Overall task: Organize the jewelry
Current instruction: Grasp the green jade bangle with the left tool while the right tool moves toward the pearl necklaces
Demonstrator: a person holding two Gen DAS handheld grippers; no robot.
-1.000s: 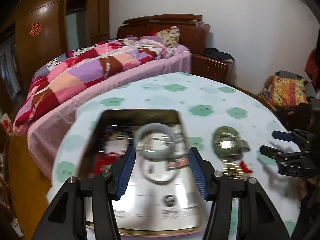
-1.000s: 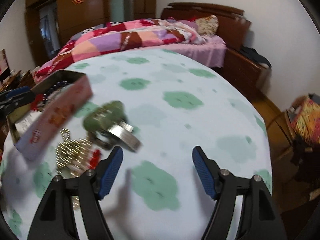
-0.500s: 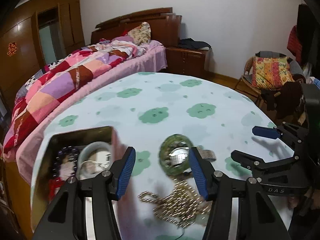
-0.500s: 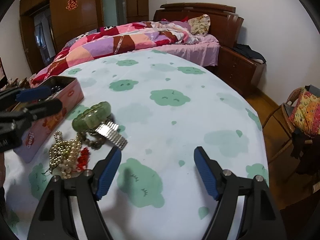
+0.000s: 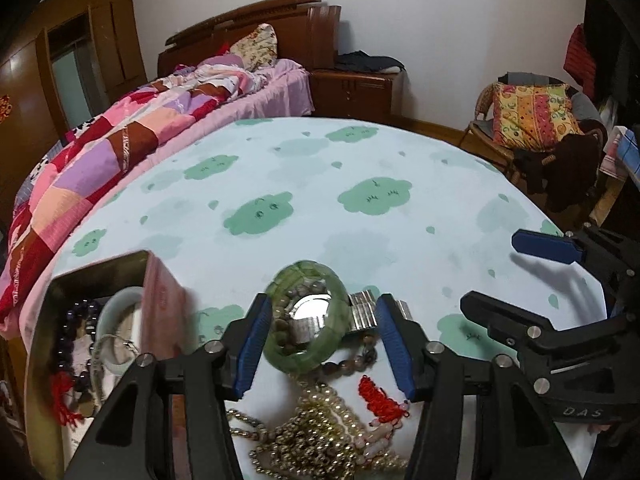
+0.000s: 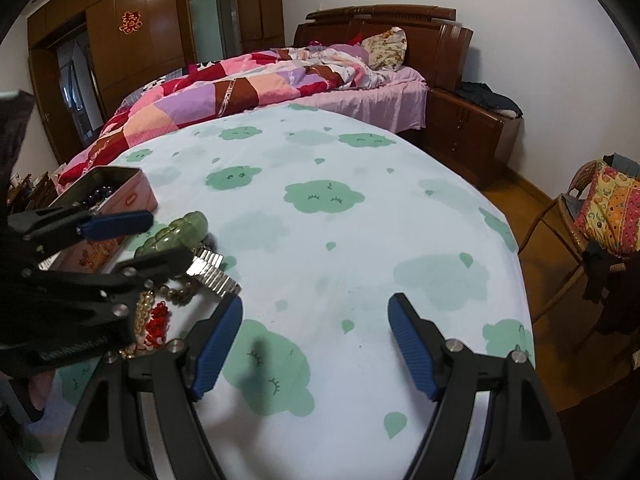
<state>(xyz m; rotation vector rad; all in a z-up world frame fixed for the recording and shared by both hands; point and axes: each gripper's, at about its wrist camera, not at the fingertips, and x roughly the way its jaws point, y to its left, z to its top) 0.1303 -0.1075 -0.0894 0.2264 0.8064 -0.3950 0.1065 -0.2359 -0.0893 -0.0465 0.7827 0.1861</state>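
Left gripper [image 5: 320,340] has swung off the open tin [image 5: 100,276] at the table's left edge to the loose heap beside it, and its jaws have just been closing around the green bangle [image 5: 306,320], pads close on either side but not yet pressing; likely the next piece bound for the tin. Metal watch band [image 5: 362,312], bead strands [image 5: 320,440] and a red tassel [image 5: 380,396] crowd underneath and could snag. Right gripper [image 6: 316,344] hovers wide open, empty, over bare tablecloth [image 6: 360,240].

I see white walls [image 6: 520,20] and a dark wooden wardrobe [image 6: 132,52] at upper left. A bed [image 6: 280,80] with patchwork quilt sits mid-frame, nightstand [image 6: 468,128] beside it. A wicker chair [image 6: 592,208] stands right, on wood floor [image 6: 532,208].
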